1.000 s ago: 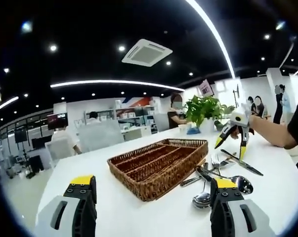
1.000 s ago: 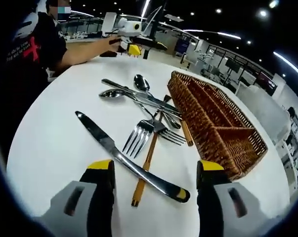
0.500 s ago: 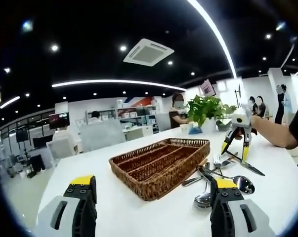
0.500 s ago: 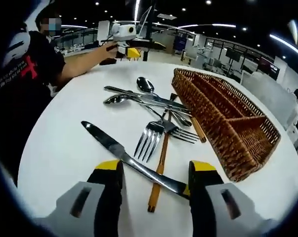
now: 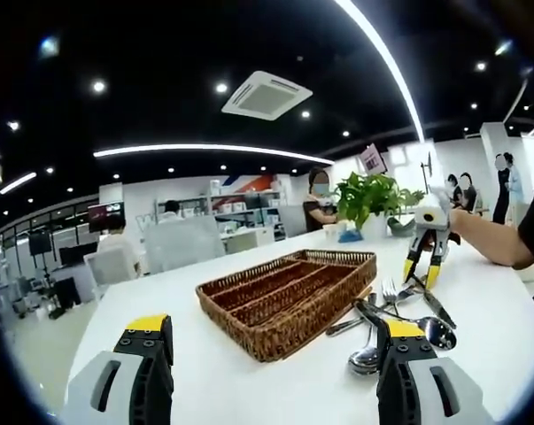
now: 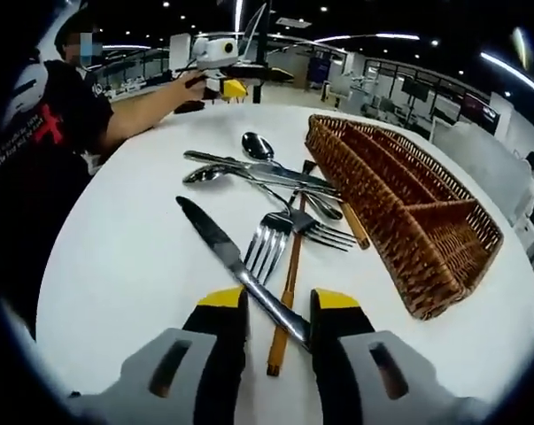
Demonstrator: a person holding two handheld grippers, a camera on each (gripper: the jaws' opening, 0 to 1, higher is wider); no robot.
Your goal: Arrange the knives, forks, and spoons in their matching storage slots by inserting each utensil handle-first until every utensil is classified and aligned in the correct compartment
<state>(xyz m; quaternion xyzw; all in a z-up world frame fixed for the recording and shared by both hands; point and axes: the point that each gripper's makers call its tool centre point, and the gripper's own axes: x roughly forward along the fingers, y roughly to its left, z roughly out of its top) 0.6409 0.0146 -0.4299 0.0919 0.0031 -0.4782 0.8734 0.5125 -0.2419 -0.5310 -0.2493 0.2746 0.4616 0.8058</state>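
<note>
- right tongs (image 6: pixel 278 312) closed down around the table knife (image 6: pixel 240 268) handle – looks clamped, lying on the white surface (image 6: pixel 116 266)
- lift level, clear the crossed fork (image 6: pixel 265 250) and wooden-handled utensil (image 6: pixel 287 297)
- left tongs (image 5: pixel 271 341) apart, empty
- wicker tray (image 6: pixel 399 212) – woven, ridged; steel is slick

Right gripper (image 6: pixel 278 310) jaws pinched nearly together; left gripper (image 5: pixel 271 341) jaws spread wide, held level.

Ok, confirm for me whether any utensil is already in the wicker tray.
No. In the right gripper view the wicker tray has bare compartments, and the utensils lie on the table beside it.
</note>
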